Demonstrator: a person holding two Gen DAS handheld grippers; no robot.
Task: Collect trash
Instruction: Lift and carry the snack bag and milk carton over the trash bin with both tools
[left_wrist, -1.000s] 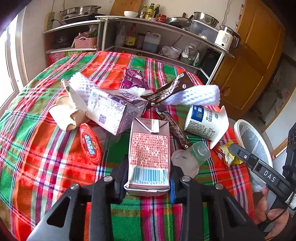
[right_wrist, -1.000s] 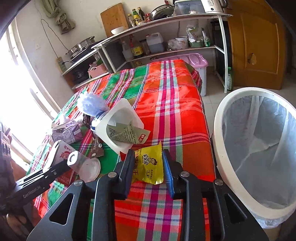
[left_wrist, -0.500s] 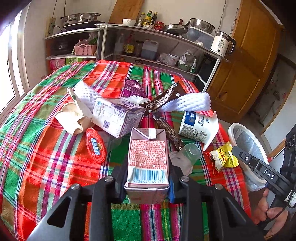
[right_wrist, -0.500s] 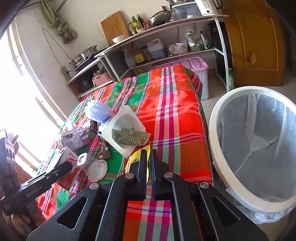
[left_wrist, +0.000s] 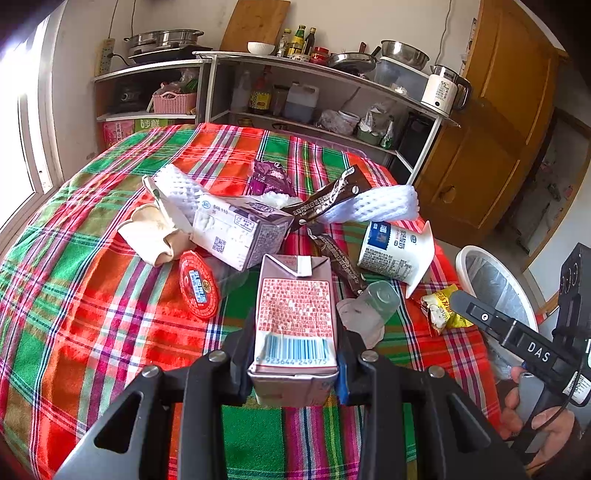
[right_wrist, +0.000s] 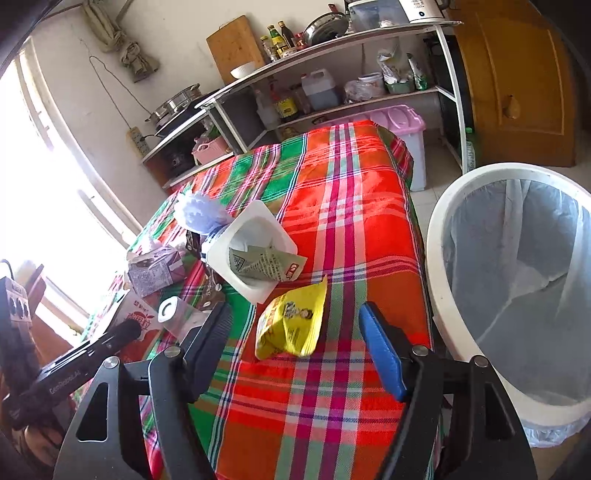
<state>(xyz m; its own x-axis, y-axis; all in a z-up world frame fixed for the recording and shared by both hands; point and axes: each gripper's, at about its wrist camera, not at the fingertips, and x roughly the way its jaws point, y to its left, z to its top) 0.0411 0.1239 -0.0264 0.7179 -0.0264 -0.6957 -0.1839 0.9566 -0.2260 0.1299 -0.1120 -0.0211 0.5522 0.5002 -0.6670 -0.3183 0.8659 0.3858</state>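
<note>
Left gripper (left_wrist: 295, 373) clamps an upright red drink carton (left_wrist: 295, 314) above the plaid tablecloth (left_wrist: 92, 314). Right gripper (right_wrist: 295, 332), jaws opening wide, straddles a yellow snack wrapper (right_wrist: 291, 325) lying beside the lined bin (right_wrist: 436, 258).

A: What carries it all?
B: 1 table under a red-and-green plaid cloth (right_wrist: 343, 206).
A: What lies around the toppled yogurt cup (left_wrist: 397, 251)?
B: A yellow snack packet (right_wrist: 291, 323) just in front of it, a clear bottle (left_wrist: 369, 306) beside it, a purple carton (left_wrist: 240, 230) and red lid (left_wrist: 197, 284) further left.
</note>
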